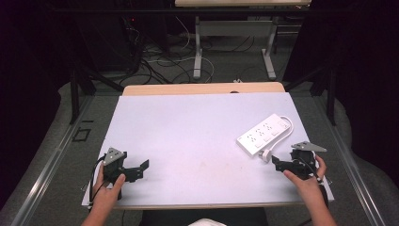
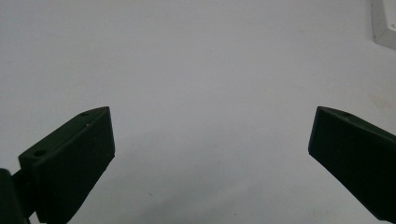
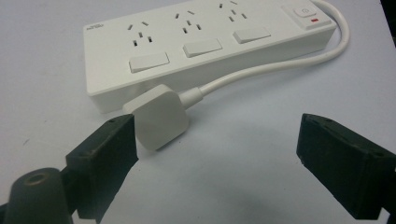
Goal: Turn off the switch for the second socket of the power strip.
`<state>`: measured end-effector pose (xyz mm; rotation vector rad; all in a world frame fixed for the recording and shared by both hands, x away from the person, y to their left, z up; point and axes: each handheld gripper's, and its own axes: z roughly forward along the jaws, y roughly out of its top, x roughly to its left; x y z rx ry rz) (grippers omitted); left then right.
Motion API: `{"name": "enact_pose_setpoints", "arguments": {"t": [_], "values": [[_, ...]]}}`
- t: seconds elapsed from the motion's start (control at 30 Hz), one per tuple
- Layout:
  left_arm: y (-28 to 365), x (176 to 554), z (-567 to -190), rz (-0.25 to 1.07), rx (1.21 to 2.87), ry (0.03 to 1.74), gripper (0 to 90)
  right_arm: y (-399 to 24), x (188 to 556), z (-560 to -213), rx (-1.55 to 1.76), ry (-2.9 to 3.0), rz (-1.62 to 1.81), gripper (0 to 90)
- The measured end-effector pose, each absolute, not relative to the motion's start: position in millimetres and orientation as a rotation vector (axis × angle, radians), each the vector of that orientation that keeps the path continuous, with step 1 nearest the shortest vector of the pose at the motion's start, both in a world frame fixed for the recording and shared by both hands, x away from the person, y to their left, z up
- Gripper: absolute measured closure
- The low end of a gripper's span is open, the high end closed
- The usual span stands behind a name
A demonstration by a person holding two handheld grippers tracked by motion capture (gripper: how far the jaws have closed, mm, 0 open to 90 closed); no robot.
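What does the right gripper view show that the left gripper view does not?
Right gripper view alone: the white power strip's top with its three sockets and rocker switches, the square white plug beside one open black jaw, and the white cable. Left gripper view alone: wide bare pale grey table surface between open jaws, with just a white corner of the strip at its edge. Both share: the table and open jaws.

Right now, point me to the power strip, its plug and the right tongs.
power strip (image 3: 205, 35), right gripper view, top face between sockets.
plug (image 3: 159, 119), right gripper view, flat back of its body.
right tongs (image 1: 283, 163), high view, midway between the tips.
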<state>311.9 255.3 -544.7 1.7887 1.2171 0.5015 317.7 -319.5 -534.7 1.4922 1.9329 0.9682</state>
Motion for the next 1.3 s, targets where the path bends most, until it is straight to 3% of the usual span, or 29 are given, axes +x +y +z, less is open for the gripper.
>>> {"name": "enact_pose_setpoints", "arguments": {"t": [0.5,0.77,1.3], "values": [[257,311,-543,0.515,1.783,1.220,0.6,-311,321,-522,1.401,1.972,0.967,18.0],[257,311,-544,0.520,1.780,1.224,0.6,-309,329,-510,1.378,2.046,0.998,27.0],[257,311,-544,0.512,1.779,1.231,0.7,-304,351,-497,1.362,2.142,0.946,27.2]]}}
